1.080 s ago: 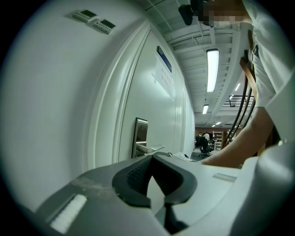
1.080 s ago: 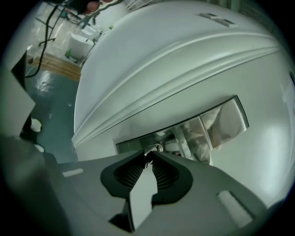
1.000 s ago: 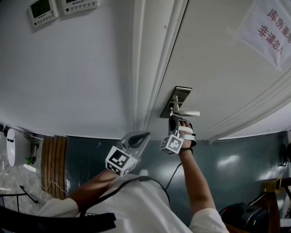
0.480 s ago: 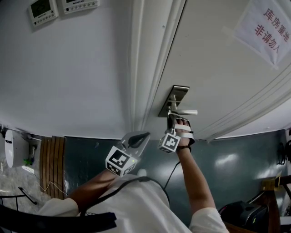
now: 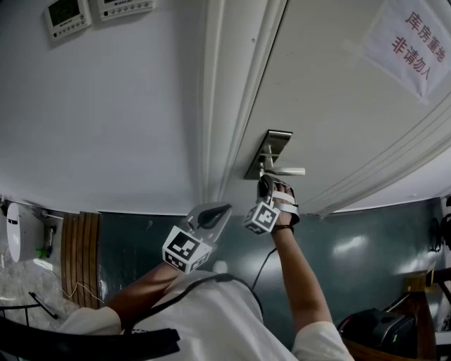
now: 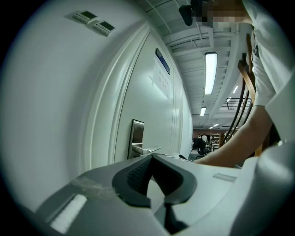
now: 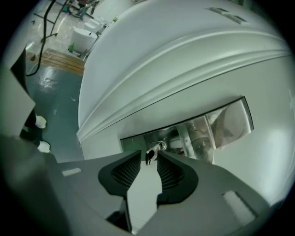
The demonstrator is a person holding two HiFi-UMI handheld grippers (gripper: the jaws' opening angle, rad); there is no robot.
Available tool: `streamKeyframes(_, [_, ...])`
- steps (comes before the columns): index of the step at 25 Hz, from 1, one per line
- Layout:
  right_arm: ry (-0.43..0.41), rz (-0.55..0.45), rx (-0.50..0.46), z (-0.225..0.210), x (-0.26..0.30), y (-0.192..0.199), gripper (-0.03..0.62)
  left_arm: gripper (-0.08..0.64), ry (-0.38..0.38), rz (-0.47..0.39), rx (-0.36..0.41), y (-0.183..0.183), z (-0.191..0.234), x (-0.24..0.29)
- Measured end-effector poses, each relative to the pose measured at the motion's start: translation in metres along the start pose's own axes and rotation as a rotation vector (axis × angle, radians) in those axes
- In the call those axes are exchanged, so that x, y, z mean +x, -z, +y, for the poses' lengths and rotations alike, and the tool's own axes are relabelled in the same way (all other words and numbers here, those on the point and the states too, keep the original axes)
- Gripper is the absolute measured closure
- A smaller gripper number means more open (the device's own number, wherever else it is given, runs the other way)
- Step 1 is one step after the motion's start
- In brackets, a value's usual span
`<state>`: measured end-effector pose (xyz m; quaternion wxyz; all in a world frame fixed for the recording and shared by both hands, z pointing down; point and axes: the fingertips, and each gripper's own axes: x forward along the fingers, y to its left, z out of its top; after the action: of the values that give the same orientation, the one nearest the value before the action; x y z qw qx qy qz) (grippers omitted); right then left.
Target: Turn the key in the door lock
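A steel lock plate (image 5: 268,151) with a lever handle (image 5: 287,170) sits on the white door. My right gripper (image 5: 266,185) is raised to the plate just under the handle. In the right gripper view a small key (image 7: 150,156) sticks out of the lock cylinder, right between the fingertips of the right gripper (image 7: 149,159). Its jaws have just been opening, and narrow gaps show on both sides of the key. My left gripper (image 5: 223,209) hangs lower left, in front of the door frame, shut and empty. It shows as the left gripper (image 6: 152,157) with the lock plate (image 6: 136,137) beyond.
The moulded door frame (image 5: 225,106) runs left of the lock. Two wall control panels (image 5: 65,17) hang at the upper left. A paper sign (image 5: 417,44) is taped to the door. A white floor unit (image 5: 20,227), wooden slats (image 5: 81,254) and a dark bag (image 5: 373,330) stand on the floor.
The right gripper's marker cube has tilted slightly while staying at the lock under the handle. The left gripper has kept still.
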<state>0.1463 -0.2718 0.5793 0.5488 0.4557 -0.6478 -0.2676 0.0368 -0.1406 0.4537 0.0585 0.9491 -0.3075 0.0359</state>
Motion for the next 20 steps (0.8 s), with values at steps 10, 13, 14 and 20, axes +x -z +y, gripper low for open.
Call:
streamKeyframes(10, [-0.012, -0.100, 0.465, -0.010, -0.040, -0.003, 0.460, 0.555, 0.022, 0.002, -0.006, 0.000, 0.000, -0.003])
streamKeyframes(13, [-0.024, -0.167, 0.682, -0.017, -0.061, -0.008, 0.492, 0.555, 0.027, -0.002, -0.008, -0.002, 0.002, -0.003])
streamKeyframes(14, [-0.033, -0.183, 0.750, -0.019, -0.068, -0.010, 0.507, 0.555, 0.030, -0.002, -0.009, -0.003, 0.002, -0.003])
streamKeyframes(20, [-0.052, -0.306, 1.059, -0.037, -0.115, -0.029, 0.546, 0.555, 0.058, -0.013, 0.002, -0.010, -0.002, -0.004])
